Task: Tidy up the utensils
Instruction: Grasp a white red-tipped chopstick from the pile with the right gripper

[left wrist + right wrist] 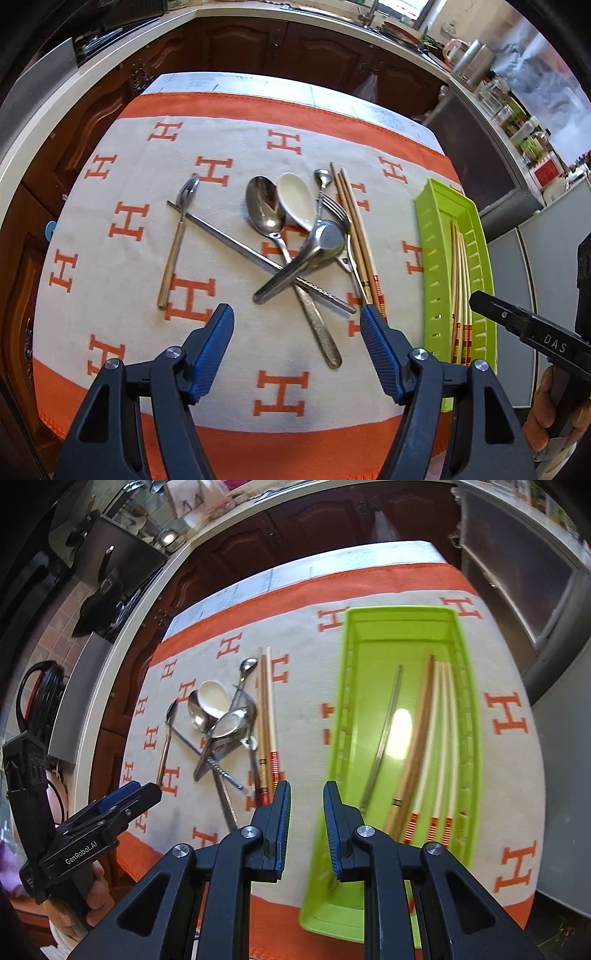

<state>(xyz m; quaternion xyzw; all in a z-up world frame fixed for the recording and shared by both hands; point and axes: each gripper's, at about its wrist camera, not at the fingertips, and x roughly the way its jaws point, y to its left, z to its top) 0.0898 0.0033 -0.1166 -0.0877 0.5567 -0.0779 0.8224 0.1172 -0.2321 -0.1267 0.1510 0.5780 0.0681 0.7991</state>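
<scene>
A tangle of utensils lies mid-cloth: a large steel spoon [264,206], a white ceramic spoon [295,199], a fork [334,210], a metal chopstick [229,240] and two wooden chopsticks [354,229]. A wooden-handled spoon [177,236] lies apart on the left. My left gripper [297,312] hangs open above the pile's near end, nothing between its pads. The green tray [369,672] holds a metal chopstick [384,738] and several wooden chopsticks [417,738]. My right gripper [306,797] hovers over the tray's left wall, jaws slightly apart and empty.
An orange and white cloth [280,391] with H marks covers the table. Dark wooden cabinets [236,48] and a pale counter ring the far side. A person's hand [550,417] holds the right gripper [480,299] beside the tray [436,229]. The left gripper [136,794] shows at the table's left edge.
</scene>
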